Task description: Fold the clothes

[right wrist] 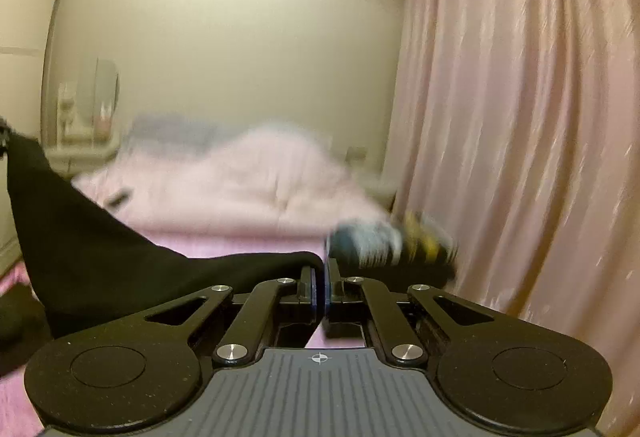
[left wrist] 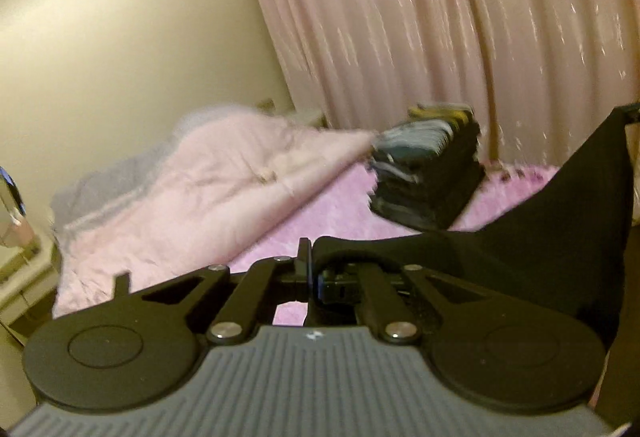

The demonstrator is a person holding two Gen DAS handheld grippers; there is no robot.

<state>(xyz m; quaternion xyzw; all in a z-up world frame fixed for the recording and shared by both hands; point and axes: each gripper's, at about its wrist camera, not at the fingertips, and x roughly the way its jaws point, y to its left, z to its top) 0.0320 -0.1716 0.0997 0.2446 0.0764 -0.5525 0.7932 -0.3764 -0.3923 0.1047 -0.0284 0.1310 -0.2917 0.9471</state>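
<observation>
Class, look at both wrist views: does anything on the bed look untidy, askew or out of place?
The stack of folded clothes looks neat. The pink quilt lies bunched and rumpled at the far end of the bed. The black garment hangs stretched between both grippers, not yet folded. Nothing looks spilled or damaged.

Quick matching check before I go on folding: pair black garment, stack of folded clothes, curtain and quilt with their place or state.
1 black garment
2 stack of folded clothes
3 curtain
4 quilt

a bunched up at the far end of the bed
b hanging behind the stack
c stretched between the two grippers
d sitting on the pink cover

1-c, 2-d, 3-b, 4-a
</observation>
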